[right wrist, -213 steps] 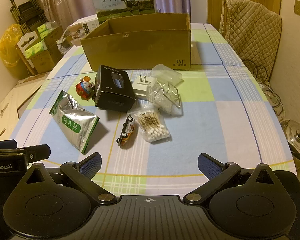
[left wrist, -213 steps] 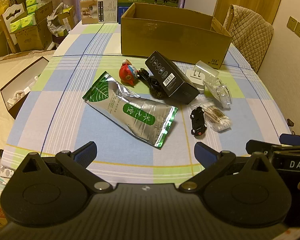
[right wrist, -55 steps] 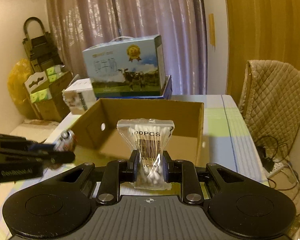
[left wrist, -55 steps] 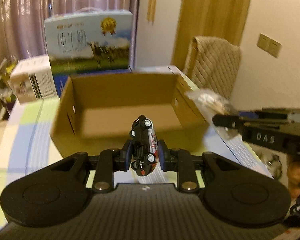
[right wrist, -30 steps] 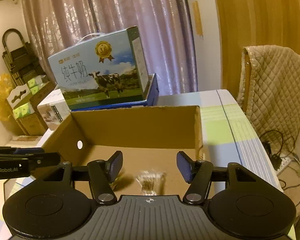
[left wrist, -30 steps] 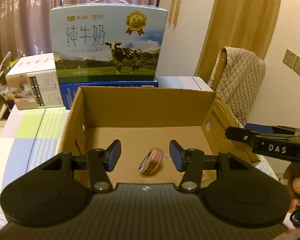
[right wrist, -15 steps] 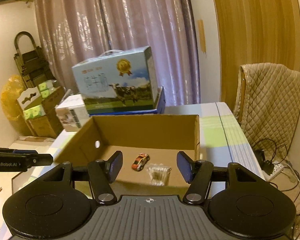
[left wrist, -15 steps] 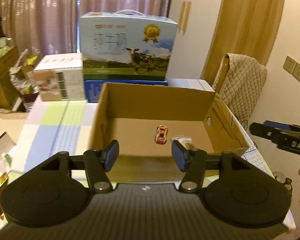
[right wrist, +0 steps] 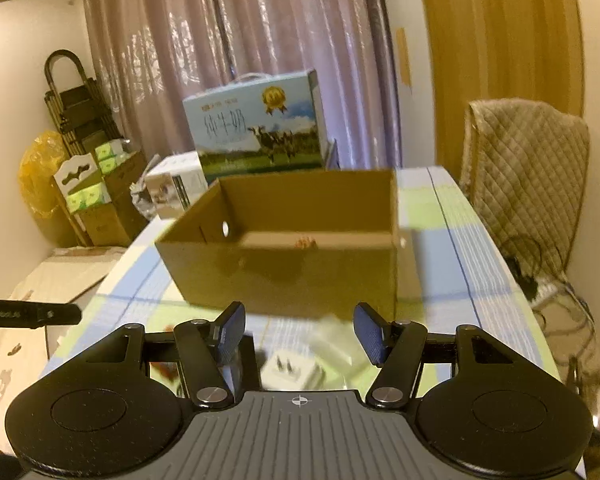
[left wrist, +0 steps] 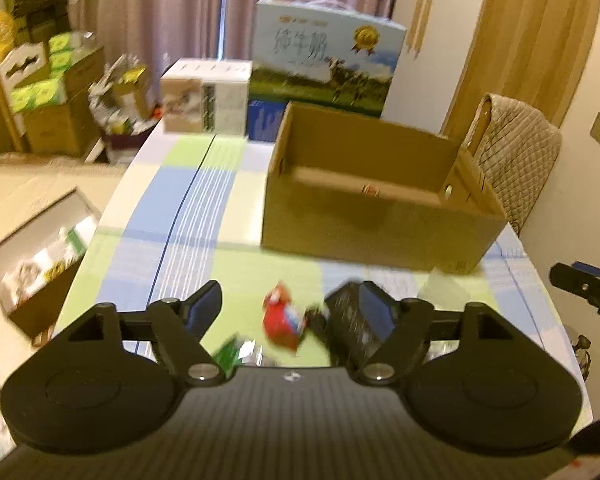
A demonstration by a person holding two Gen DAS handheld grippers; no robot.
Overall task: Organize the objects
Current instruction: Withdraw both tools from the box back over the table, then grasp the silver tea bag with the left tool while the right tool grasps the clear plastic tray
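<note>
Left wrist view: my left gripper [left wrist: 292, 310] hangs over the near part of the table [left wrist: 188, 216], picture blurred.
Left jaws: wide apart and opening; nothing between the pads, nothing held.
Below left jaws: a red toy [left wrist: 281, 322], a black box [left wrist: 346, 330] just right of it, and a green-and-silver pouch [left wrist: 234, 354] at the bottom edge, all lying on the table.
Box [left wrist: 380, 216]: open cardboard, standing on the far side of the table, well apart from my left jaws.
Inside box, left view: only the top of a small car [left wrist: 370, 190] shows over the near wall, at the middle of the floor.
Right wrist view: my right gripper [right wrist: 298, 334] is also short of the box [right wrist: 292, 264], over the table [right wrist: 480, 280].
Right jaws: about half open, empty, pads touching nothing.
Below right jaws: a white plug [right wrist: 294, 370] and a clear wrapper [right wrist: 336, 346] just beyond it, on the table.
Inside box, right view: one small orange shape [right wrist: 306, 243] peeks above the near wall; too blurred to tell what it is.
Behind box: a milk carton [right wrist: 256, 128] and a white carton [right wrist: 176, 192] left of it.
Other gripper: the right one's tip [left wrist: 584, 286] shows at the right edge of the left view; the left one's tip [right wrist: 32, 314] at the left edge of the right view.
</note>
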